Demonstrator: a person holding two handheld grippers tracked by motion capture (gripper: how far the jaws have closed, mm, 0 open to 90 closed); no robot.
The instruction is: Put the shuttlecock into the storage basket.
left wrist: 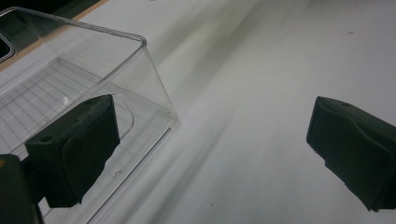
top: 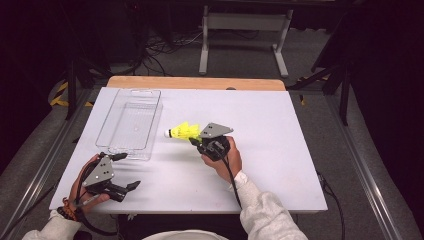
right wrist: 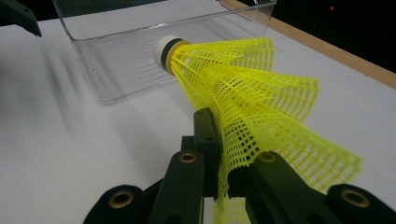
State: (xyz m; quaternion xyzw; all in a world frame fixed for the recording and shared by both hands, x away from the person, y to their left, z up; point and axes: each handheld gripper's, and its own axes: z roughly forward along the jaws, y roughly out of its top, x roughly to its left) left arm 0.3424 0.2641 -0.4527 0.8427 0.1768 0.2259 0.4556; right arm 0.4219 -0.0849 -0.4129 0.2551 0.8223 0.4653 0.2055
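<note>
Carrying the yellow shuttlecock [top: 183, 132] toward the clear plastic bin [top: 131, 150] was the step we had in hand, as we read it. Our right gripper [top: 196, 141] had its jaws clamped on the mesh skirt, w/ the white cork tip pointing left at the bin's near right corner. In the right gripper view the shuttlecock [right wrist: 243, 88] stuck out ahead of the jaws, skirt pinched and crumpled a bit btwn them, cork aimed at the bin [right wrist: 116, 88] just beyond. It looked lifted off the white table [top: 280, 130], though we couldn't be sure how high.

Our left gripper [top: 128, 171] sat near the front left of the table, jaws wide apart, holding nothing. In the left gripper view its two black pads [left wrist: 77, 149] framed the bin's near corner [left wrist: 154, 70], one pad in front of the bin wall, the other over bare table. The bin [left wrist: 65, 88] looked empty, ribbed floor visible thru the wall.

Next move, in our judgement: raise the shuttlecock over the bin rim, bring it left above the floor, then part the jaws. The skirt is light and springy, so it may cling to a pad or bounce on landing; a low release seemed wise. The left gripper could steady the bin if it slid, but that looked optional.
</note>
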